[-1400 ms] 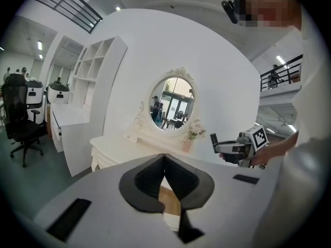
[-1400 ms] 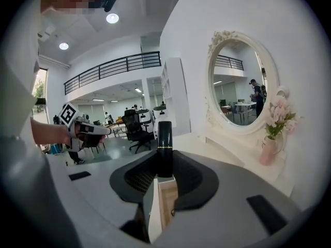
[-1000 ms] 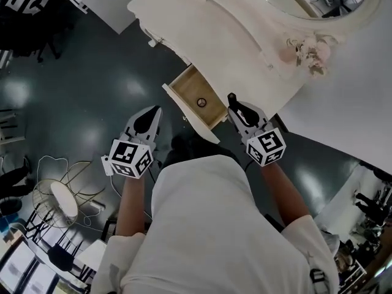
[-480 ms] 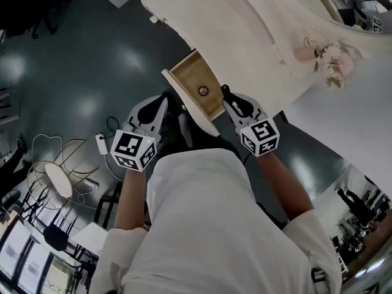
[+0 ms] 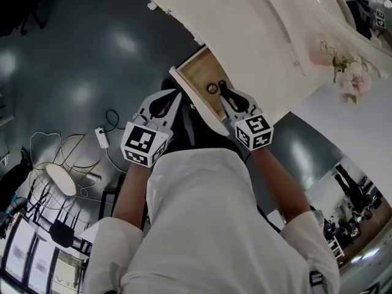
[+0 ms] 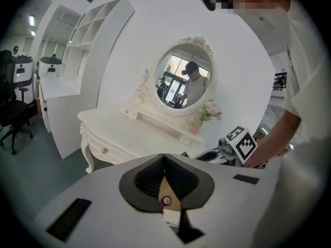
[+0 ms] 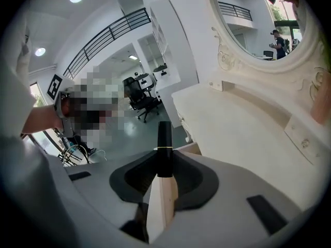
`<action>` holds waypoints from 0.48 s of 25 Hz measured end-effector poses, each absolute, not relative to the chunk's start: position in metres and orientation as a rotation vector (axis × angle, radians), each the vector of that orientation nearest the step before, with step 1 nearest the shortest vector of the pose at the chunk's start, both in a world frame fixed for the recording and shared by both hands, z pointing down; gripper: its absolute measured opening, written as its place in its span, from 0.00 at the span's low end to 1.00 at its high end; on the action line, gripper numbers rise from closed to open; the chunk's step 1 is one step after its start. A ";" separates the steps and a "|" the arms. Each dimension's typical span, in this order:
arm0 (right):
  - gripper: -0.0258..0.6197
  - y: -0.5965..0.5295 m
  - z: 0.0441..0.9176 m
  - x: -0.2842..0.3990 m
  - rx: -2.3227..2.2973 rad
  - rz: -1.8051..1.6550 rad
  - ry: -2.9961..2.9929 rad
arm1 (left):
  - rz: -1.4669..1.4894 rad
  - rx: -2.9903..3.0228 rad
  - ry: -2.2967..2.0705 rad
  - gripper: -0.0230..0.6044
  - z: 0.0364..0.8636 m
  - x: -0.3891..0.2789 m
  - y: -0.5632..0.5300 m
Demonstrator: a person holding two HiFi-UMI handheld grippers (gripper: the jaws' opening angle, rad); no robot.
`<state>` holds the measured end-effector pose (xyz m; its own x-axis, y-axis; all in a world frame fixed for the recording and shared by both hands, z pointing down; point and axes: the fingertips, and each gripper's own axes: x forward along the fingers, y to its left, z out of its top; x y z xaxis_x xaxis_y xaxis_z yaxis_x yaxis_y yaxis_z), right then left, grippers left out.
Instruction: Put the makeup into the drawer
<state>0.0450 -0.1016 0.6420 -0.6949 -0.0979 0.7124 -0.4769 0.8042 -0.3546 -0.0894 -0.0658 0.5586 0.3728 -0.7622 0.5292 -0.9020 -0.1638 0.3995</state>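
**Set the tube down inside the open drawer**

Find the black makeup tube [image 5: 222, 87] pinched between the jaws of the right gripper [image 5: 225, 97]. Its gold-banded end pokes out past the jaw tips toward 11 o'clock, at the 4 o'clock edge of the open drawer [image 5: 197, 78]. Note the left gripper [image 5: 176, 95] at 9 o'clock of the right one. Its jaws are pressed together on nothing, just outside the drawer's white front.

Judged as the placing step, with the tube not yet resting on the wood:

- Move the right gripper on toward 11 o'clock until the whole tube hangs over bare drawer floor, clear of the rim.
- Mind the small round thing [image 5: 212, 89] lying in the drawer just at 9 o'clock of the tube's tip. Aim for the free wood toward 10 o'clock so as not to knock it.
- Tip the tube nearly flat and bring it low before spreading the jaws. Likely to roll or bounce if dropped from height.
- Hold the pinch firm until contact, then open gently and draw back toward 5 o'clock.
- Leave the left gripper clear of the drawer front, under the dressing table [image 5: 245, 35], ready to push it shut.
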 end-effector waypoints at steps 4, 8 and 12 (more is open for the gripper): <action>0.20 -0.103 0.667 0.028 0.419 0.681 -2.244 | 0.314 1.980 -1.393 0.06 0.578 -0.099 -0.075; 0.20 -0.104 0.694 0.012 0.396 0.641 -2.207 | 0.363 1.987 -1.350 0.06 0.597 -0.110 -0.079; 0.20 -0.103 0.725 0.006 0.372 0.643 -2.162 | 0.373 1.975 -1.302 0.06 0.614 -0.111 -0.080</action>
